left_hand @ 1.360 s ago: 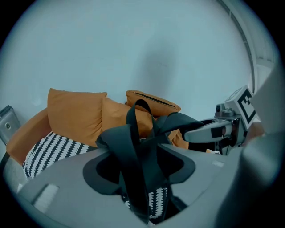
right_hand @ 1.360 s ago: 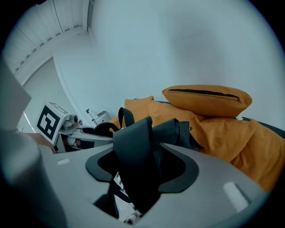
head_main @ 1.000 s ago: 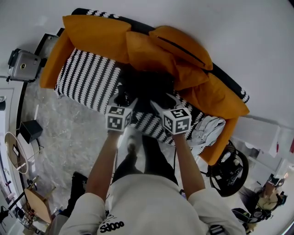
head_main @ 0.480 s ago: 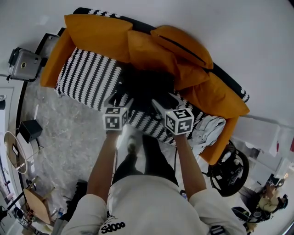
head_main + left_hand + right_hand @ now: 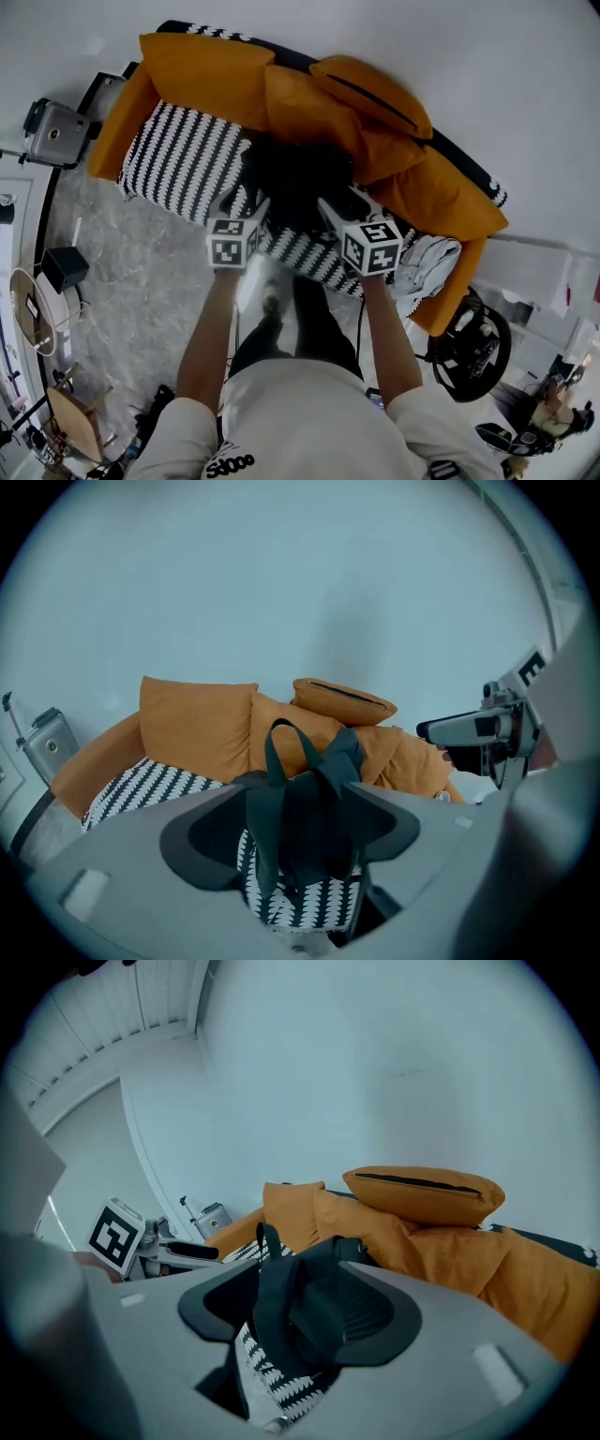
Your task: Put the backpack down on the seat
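Left gripper (image 5: 242, 202) has its jaws spread, though they have just been closing a little. The black backpack (image 5: 295, 173) shows in the gap just beyond them, and neither pad presses on it. Right gripper (image 5: 345, 202) is spread the same way, its jaws also just narrowing, with a dark strap (image 5: 274, 1302) of the backpack seen between them and not clamped. The backpack stands upright on the sofa's black-and-white striped seat (image 5: 178, 159), handle loop up, leaning on the orange cushions (image 5: 202, 66) at the far side. A silver case (image 5: 54, 134) stands on the floor, left of the sofa.
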Available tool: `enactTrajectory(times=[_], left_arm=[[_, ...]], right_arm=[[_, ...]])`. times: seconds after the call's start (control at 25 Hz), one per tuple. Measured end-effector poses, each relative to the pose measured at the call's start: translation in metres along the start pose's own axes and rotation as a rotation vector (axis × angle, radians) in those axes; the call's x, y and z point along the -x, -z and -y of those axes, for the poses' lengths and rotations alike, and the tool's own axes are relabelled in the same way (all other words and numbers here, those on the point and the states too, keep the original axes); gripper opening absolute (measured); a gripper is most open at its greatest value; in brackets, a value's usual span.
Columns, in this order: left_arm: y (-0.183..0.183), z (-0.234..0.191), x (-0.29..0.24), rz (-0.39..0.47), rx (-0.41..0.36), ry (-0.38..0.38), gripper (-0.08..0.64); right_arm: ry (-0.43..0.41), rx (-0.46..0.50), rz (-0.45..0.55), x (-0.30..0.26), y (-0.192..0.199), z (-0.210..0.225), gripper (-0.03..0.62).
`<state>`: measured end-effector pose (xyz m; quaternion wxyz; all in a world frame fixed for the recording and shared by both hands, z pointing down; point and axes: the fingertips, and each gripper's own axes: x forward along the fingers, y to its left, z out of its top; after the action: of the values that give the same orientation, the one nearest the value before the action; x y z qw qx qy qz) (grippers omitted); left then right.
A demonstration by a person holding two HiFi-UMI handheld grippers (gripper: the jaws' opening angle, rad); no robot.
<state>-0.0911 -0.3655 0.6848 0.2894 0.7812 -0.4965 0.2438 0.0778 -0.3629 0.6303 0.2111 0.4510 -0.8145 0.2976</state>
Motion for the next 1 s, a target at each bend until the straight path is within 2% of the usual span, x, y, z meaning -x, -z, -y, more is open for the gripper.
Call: enactTrajectory(times=[0.32,0.6,0.84,1.0], left_arm=[[-0.016,-0.001,0.046,0.071,-0.064,0.001,0.304],[-0.025,0.007,0.099,0.127,-0.143,0.011,0.287],[-0.04,0.023,0.145,0.204,-0.205,0.031,0.25],[-0.045,0.036,0.176,0.232,-0.24,0.054,0.242]], right_arm=[[0.043,0.029,0.072,0.038,-0.014,-0.014,0.238],[0.141,0.092,0.161,0.092,-0.027,-0.031,0.204],[0.154,0.134,0.197,0.135,-0.029,-0.05,0.142],[0.201,0.136,0.252,0.168,-0.035,-0.061,0.093]])
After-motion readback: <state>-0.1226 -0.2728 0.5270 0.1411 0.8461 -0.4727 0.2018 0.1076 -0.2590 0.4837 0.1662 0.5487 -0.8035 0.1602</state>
